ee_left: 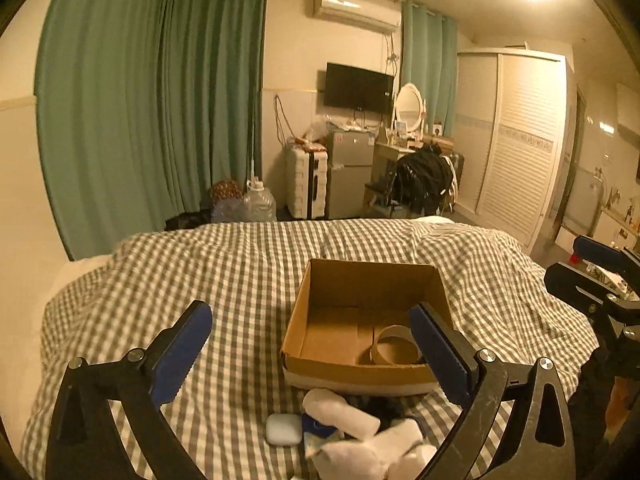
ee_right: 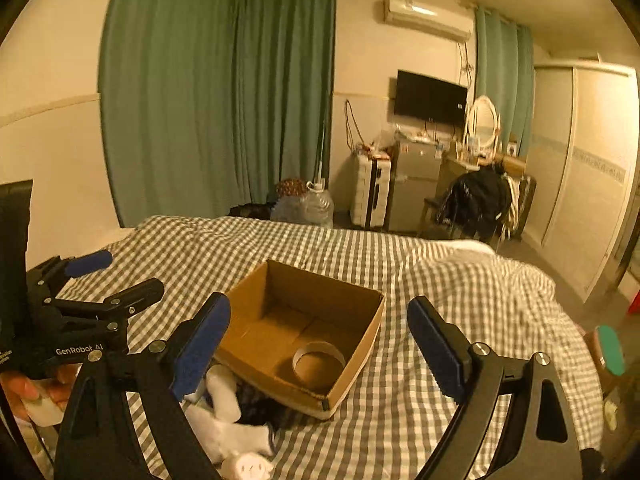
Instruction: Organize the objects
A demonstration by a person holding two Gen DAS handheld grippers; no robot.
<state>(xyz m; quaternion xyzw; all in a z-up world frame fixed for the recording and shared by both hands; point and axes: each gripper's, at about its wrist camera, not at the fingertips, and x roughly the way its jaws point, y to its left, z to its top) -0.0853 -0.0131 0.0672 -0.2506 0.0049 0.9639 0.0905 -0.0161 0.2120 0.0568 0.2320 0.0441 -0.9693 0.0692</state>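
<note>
An open cardboard box [ee_left: 304, 308] [ee_right: 360, 344] stands on the checked bed cover, with a cardboard tape ring [ee_left: 394, 350] [ee_right: 318, 362] lying inside it. In front of the box lies a heap of white socks [ee_left: 360, 436] [ee_right: 224, 420], something dark, and a small white case [ee_left: 284, 429]. My left gripper [ee_left: 312, 354] hangs open above the bed, nothing between its blue pads. My right gripper [ee_right: 320, 344] is open too, over the box, holding nothing. Each gripper shows at the edge of the other's view.
The bed [ee_left: 200, 264] fills the foreground, its cover rumpled on the right. Beyond it are green curtains [ee_left: 160, 100], water bottles [ee_left: 256, 202], a white suitcase [ee_left: 306, 184], a small fridge [ee_left: 350, 168], a chair with dark clothes [ee_left: 420, 178] and a white wardrobe [ee_left: 516, 140].
</note>
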